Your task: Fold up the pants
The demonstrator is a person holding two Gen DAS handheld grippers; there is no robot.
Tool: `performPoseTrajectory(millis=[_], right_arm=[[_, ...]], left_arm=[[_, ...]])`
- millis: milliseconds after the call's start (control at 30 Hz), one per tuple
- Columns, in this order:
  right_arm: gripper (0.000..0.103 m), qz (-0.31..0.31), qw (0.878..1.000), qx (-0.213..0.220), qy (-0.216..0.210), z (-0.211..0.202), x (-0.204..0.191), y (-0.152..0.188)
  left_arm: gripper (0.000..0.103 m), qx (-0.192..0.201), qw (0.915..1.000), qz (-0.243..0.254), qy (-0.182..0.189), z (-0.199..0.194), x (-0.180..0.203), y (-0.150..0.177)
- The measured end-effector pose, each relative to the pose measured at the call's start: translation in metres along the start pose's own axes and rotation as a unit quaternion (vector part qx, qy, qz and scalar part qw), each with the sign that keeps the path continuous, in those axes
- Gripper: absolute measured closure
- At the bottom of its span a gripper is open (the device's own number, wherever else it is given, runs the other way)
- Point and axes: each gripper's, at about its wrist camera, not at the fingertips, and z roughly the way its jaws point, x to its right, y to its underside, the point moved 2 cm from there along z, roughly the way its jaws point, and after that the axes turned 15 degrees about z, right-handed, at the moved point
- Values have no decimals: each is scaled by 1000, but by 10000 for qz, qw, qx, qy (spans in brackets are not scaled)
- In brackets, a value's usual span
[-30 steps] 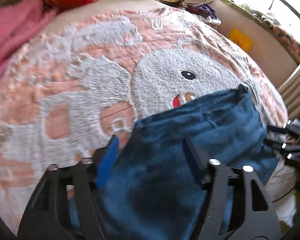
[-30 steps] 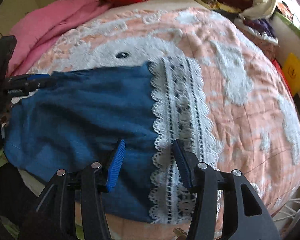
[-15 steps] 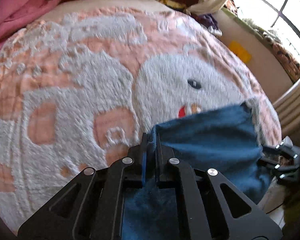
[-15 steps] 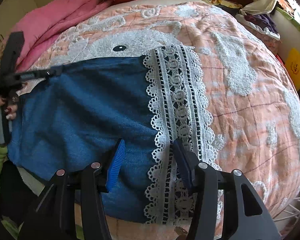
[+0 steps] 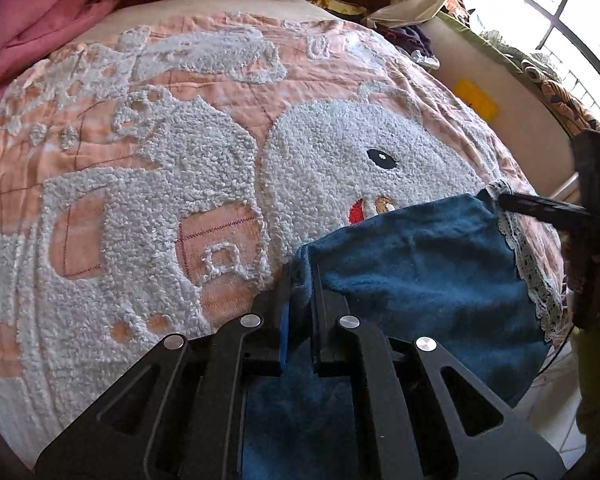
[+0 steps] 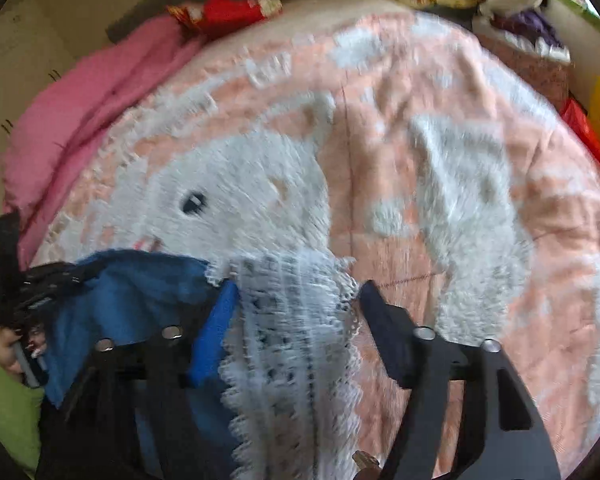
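The left gripper (image 5: 300,280) is clamped on a corner of the blue pants (image 5: 412,276); the right gripper (image 6: 296,300), jaws just widening, straddles their white lace hem (image 6: 296,320) without pressing it. The pants lie on a peach bedspread (image 5: 148,184)

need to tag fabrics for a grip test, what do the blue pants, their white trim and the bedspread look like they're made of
Blue pants: soft, matte, slightly fuzzy cloth, maybe brushed cotton or velour; it bunches where the left gripper pinches it.
White trim: openwork lace with scalloped edges.
Bedspread: peach quilted fabric with raised, nubby white tufting like chenille.
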Motion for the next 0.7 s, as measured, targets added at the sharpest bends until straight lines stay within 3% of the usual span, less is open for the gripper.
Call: performPoseTrajectory(millis=[67,133,167,333,567,633,700], right_arm=[[47,60,9999,-33,-100,8,6,3],[83,60,9993,13,-358,2,6,9],[86,38,9985,60,-550,-6,4,11],[86,-225,9954,649,-668,-39,-2,1],[79,-497,9978,441,7,8,1,-4],[66,-398,9978,524,3,4,2,-4],[56,-327,9971,676,137,-8,3,-3]], left_arm=[[101,-24,10000,33,-40,2,1,-1],[102,-50,9999,72,-104,1,4,-2],[102,-14,9998,102,-148,-3,5,-4],[102,267,9992,119,-266,-19,6,-22],[97,-70,9980,159,-600,20,4,-12],[97,31,9982,149,-585,17,3,-9],[87,55,9982,39,-601,8,0,-10]])
